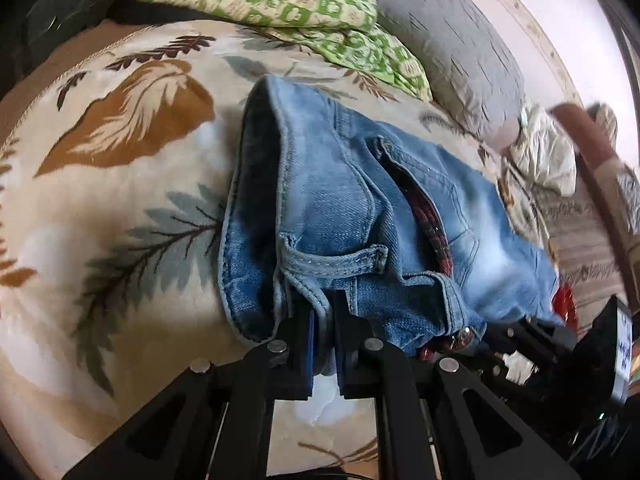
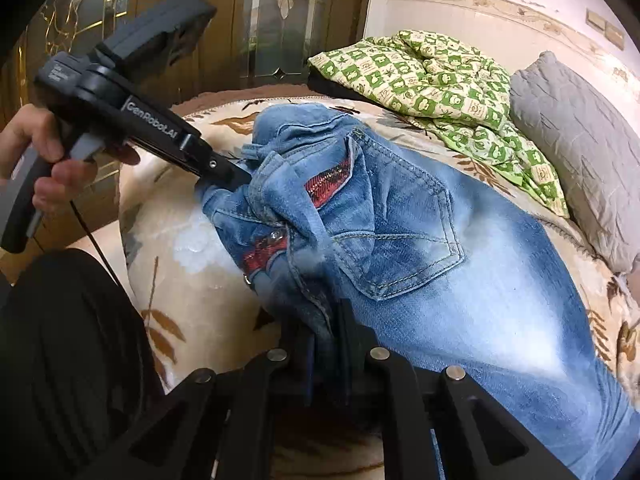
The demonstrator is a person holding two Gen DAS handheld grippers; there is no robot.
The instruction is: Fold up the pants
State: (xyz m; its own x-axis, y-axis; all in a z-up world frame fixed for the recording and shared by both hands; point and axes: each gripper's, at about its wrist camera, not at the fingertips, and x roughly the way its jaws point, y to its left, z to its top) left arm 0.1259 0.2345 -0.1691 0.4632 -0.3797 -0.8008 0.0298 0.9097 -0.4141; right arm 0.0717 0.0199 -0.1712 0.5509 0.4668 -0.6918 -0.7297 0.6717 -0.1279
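Black fingers of the left hand-held gripper (image 1: 324, 332) fill the bottom of its own view, pressed together on a fold of waistband of the blue jeans (image 1: 360, 216), just beside a belt loop. The right hand-held gripper (image 2: 326, 332) is likewise pinched narrow on a bunched edge of the jeans (image 2: 420, 240) at the waist, denim squeezed between its two fingers.

From the right wrist view, the left hand-held gripper (image 2: 236, 174) comes in from the upper left, its tip buried in the crumpled waistband; the person's left hand (image 2: 44, 160) grips its handle. Its jaws cannot be made out from this side.

Both tools hold the waist end near the bed's near edge, where the person's dark-clothed leg (image 2: 72, 344) shows. The jeans lie across a bed (image 1: 120, 240) covered in a cream blanket with brown and grey leaf prints. A back pocket (image 2: 404, 236) faces up, and a red plaid lining (image 2: 328, 184) shows inside the open waist. The legs run toward the right side of the bed.

At the far edge lie a green-and-cream checked quilt (image 2: 440, 80) and, beside it, a grey pillow (image 2: 580, 148) against the wall.
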